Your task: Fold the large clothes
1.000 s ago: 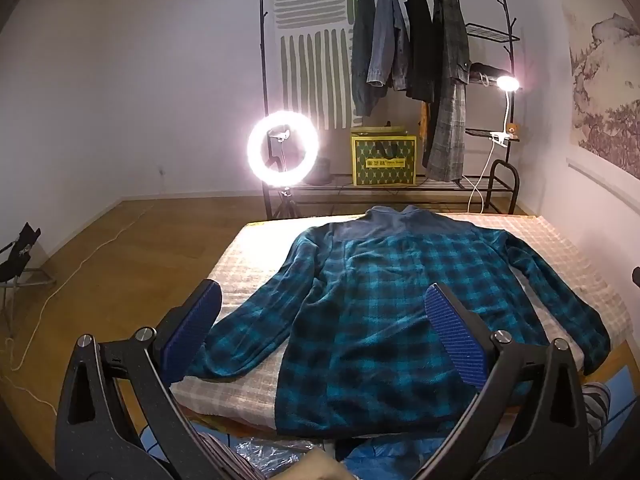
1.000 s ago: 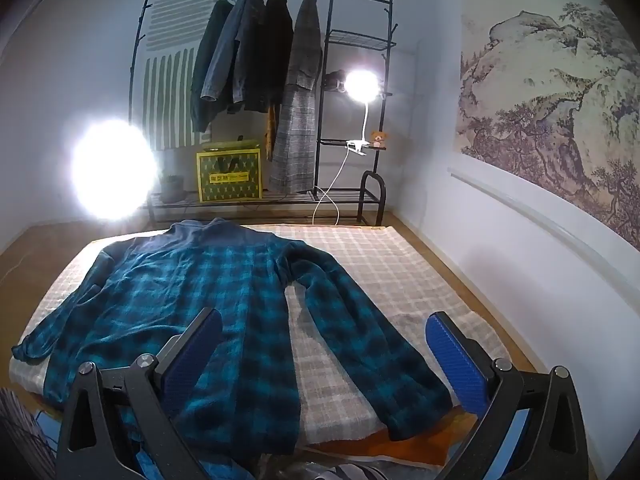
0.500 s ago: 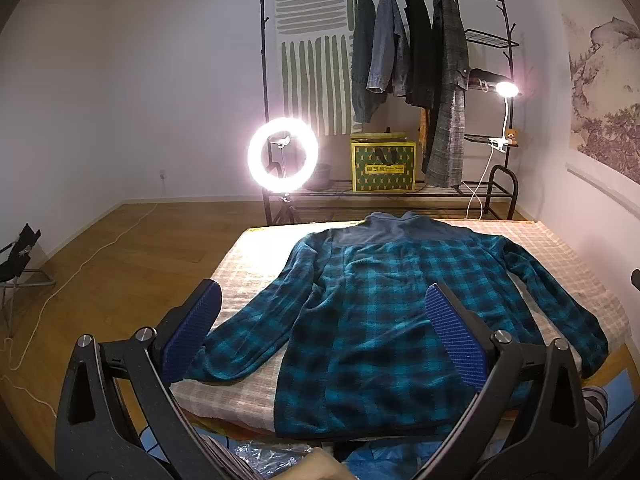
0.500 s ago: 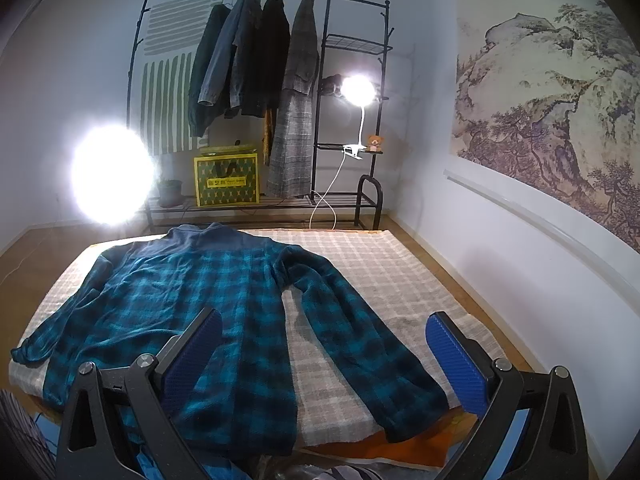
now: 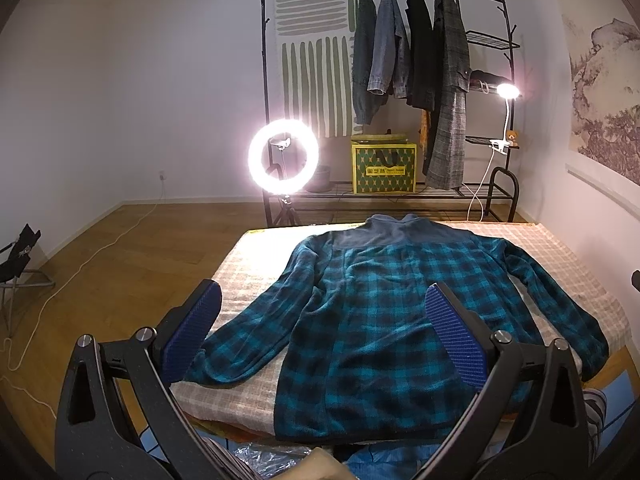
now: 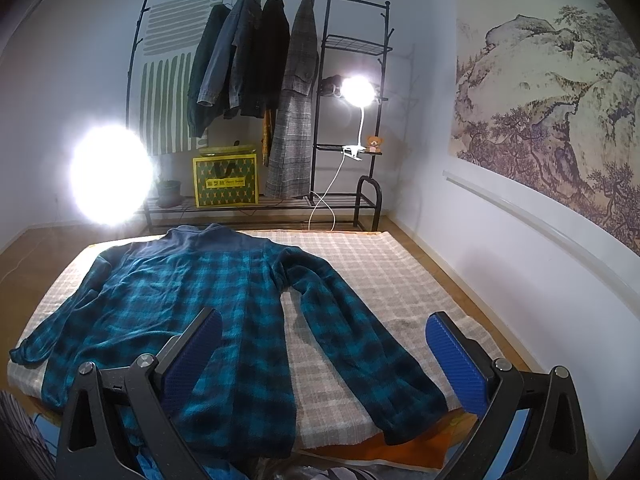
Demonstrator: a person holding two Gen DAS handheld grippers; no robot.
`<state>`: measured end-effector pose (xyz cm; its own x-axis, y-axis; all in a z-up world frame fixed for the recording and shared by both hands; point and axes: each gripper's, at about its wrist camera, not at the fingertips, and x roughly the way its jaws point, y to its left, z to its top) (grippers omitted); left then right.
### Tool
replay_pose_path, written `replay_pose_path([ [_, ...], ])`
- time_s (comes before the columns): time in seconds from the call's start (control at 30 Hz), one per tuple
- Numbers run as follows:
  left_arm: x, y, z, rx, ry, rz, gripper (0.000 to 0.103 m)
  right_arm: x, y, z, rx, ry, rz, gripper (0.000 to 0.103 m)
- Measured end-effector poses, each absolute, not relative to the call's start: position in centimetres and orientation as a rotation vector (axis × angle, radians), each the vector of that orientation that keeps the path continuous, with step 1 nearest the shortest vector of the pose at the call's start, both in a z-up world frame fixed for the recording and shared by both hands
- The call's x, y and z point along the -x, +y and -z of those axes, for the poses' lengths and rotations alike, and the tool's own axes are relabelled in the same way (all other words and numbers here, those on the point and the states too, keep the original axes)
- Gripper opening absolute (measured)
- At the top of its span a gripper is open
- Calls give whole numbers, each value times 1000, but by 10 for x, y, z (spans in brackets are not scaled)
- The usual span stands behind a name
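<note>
A teal and black plaid fleece jacket [image 5: 380, 320] lies flat, back up, on a checked beige bed cover [image 5: 256, 264], collar toward the far end and both sleeves spread out. My left gripper [image 5: 326, 330] hovers open above the near hem, over the jacket's left side, holding nothing. In the right wrist view the same jacket [image 6: 192, 300] fills the left half of the bed cover [image 6: 384, 272], its right sleeve [image 6: 360, 344] running toward the near edge. My right gripper [image 6: 324, 344] hangs open above that sleeve and the hem, empty.
A black clothes rack [image 5: 408, 48] with hanging coats stands beyond the bed, with a yellow-green box [image 5: 383, 168] on its lower shelf. A glowing ring light [image 5: 283, 162] is at the bed's far left corner, a clip lamp [image 5: 507, 92] at the right. A wall [image 6: 520, 248] runs along the right.
Both views have tilted up and pulled back slightly, so the jacket sits a little lower in frame. The jacket has not moved and both grippers stay open.
</note>
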<state>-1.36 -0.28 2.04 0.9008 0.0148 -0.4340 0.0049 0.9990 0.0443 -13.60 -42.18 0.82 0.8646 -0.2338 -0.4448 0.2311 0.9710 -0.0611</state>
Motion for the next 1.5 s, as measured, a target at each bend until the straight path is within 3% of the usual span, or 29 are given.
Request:
replay_pose_path([
  [1.5,3,-2,-18,-32,445,1,103,125,-418,-12,8,460,269,103],
])
